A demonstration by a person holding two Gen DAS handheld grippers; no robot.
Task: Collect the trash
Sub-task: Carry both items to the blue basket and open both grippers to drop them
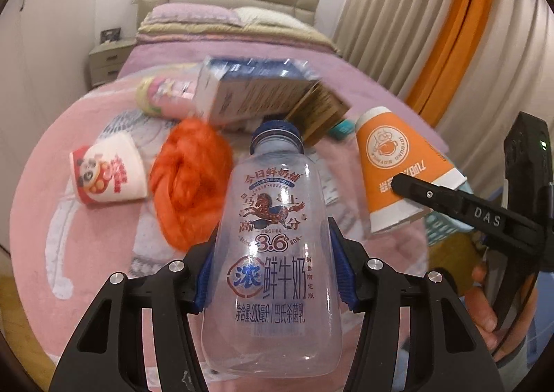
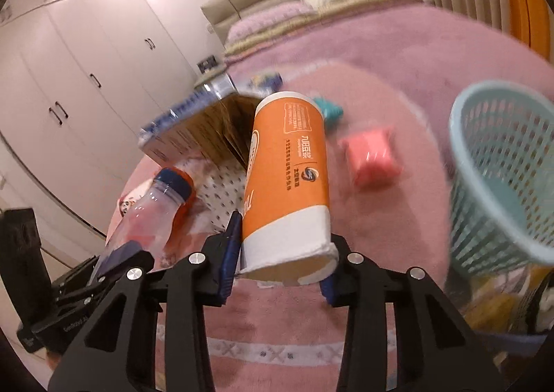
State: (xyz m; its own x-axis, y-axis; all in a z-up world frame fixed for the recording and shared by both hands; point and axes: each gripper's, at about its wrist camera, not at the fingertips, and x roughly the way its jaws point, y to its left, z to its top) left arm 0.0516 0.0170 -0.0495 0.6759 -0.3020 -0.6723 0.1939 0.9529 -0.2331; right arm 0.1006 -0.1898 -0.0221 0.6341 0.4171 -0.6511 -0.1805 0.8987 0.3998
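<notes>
My left gripper (image 1: pixel 273 253) is shut on a clear plastic milk bottle (image 1: pixel 273 246) with a blue cap, held above the pink rug. The bottle also shows in the right wrist view (image 2: pixel 152 208). My right gripper (image 2: pixel 282 253) is shut on an orange and white paper cup (image 2: pixel 287 181), squeezed near its open rim; it also shows in the left wrist view (image 1: pixel 394 167). A light blue mesh basket (image 2: pixel 502 177) stands to the right of the cup. On the rug lie an orange plastic bag (image 1: pixel 190 177), a panda paper cup (image 1: pixel 107 170) and a blue carton (image 1: pixel 252 94).
A pink packet (image 2: pixel 372 156) and a teal item (image 2: pixel 329 110) lie on the rug. A pink-green packet (image 1: pixel 162 96) lies behind the orange bag. The bed (image 1: pixel 225 35), a nightstand (image 1: pixel 107 60), wardrobe doors (image 2: pixel 86 80) and curtains (image 1: pixel 450 28) surround the rug.
</notes>
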